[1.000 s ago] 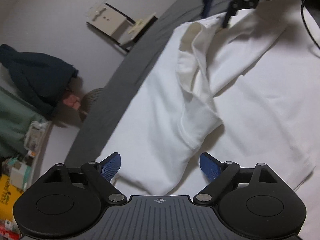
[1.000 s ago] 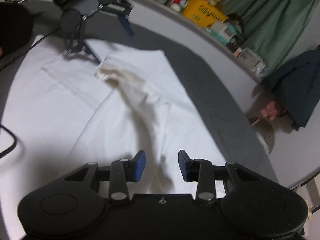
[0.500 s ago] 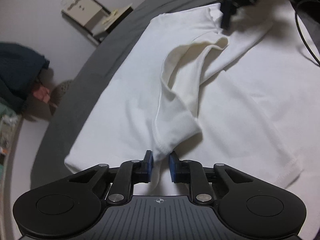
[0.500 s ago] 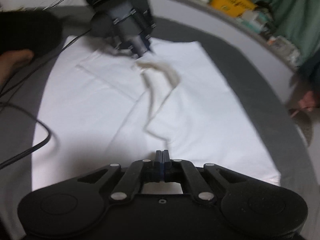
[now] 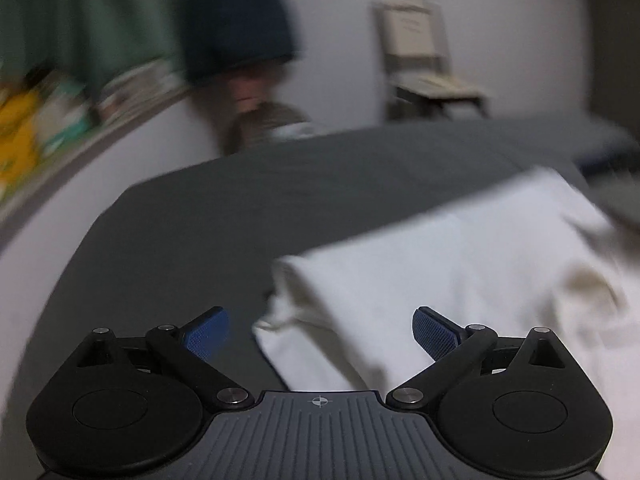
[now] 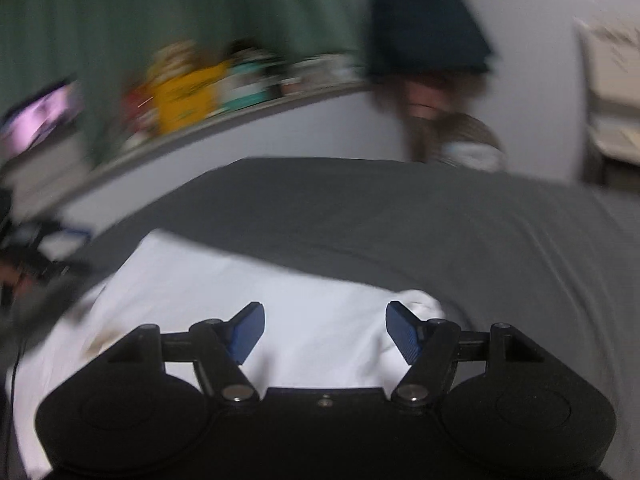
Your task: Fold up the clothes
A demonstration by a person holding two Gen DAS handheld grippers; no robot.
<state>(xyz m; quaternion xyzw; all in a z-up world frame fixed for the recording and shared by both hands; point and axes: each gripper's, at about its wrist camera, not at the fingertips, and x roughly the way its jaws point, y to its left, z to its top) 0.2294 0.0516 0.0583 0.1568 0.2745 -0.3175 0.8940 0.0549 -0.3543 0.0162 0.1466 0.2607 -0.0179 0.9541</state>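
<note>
Both views blurred by motion; details in the background soft.

Left wrist view — green curtain point(image 5: 80, 28) at far left, a cluttered shelf point(image 5: 60, 128) below it with something yellow, then a dark blue garment point(image 5: 236, 28) hanging against the pale wall, and a light-coloured chair point(image 5: 420, 60) further right. Below these, the bed point(image 5: 224, 216) under a grey sheet. The white shirt point(image 5: 440, 272) lies on the right half of the bed, its folded near-left corner bunched between and just ahead of the jaws. Left gripper point(image 5: 320, 332): jaws have just been opening and stand wide apart, blue pads clear of the cloth, nothing pinched.

Right wrist view — a glowing screen point(image 6: 40, 116) at far left, the curtain point(image 6: 180, 8), the shelf point(image 6: 224, 92), the dark garment point(image 6: 424, 20), the chair point(image 6: 612, 92) at the right edge. The other gripper shows only as a dark smear at the left edge. The shirt point(image 6: 312, 304) lies along the near-left part of the bed point(image 6: 440, 224), its long far edge running straight across the grey sheet, a small bunched fold at its right end beside the right pad. Right gripper point(image 6: 324, 328): jaws have just been opening — apart, hovering over the shirt, holding nothing.
</note>
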